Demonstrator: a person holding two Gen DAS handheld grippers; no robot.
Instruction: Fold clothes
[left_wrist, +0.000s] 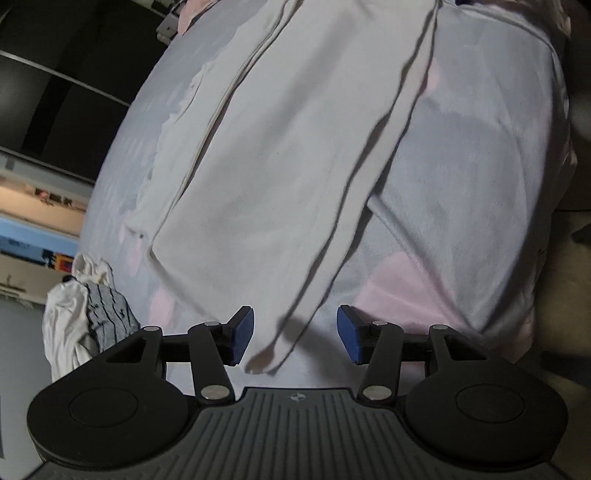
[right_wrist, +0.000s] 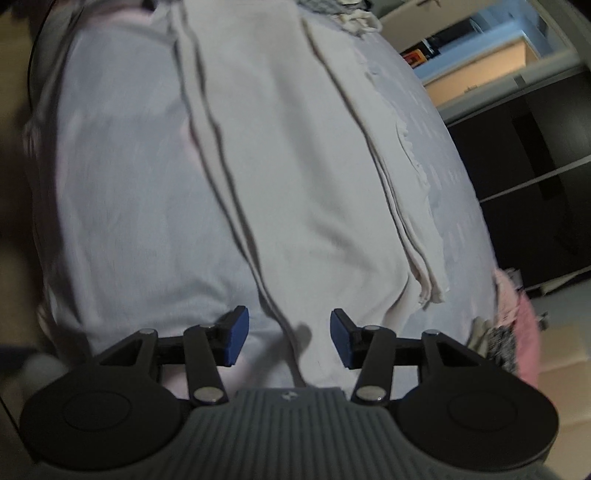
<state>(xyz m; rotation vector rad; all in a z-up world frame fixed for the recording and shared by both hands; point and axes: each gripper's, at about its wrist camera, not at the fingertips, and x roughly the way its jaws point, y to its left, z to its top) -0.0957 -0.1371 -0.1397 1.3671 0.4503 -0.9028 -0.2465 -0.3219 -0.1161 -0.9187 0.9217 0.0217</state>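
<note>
Left gripper (left_wrist: 295, 334) and right gripper (right_wrist: 290, 338): fingers spread wide, holding nothing. White garment (left_wrist: 266, 177) lies lengthwise on the bed (left_wrist: 480, 155), its ends just beyond each gripper's fingers.

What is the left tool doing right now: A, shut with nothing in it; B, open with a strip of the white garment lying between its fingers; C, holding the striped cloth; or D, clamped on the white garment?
B: the left tool stands open, blue pads apart, with a narrow end of the white garment lying between them, ungripped.

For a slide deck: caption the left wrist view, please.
Open left gripper poised above a white garment folded lengthwise on a pale bedsheet.
</note>
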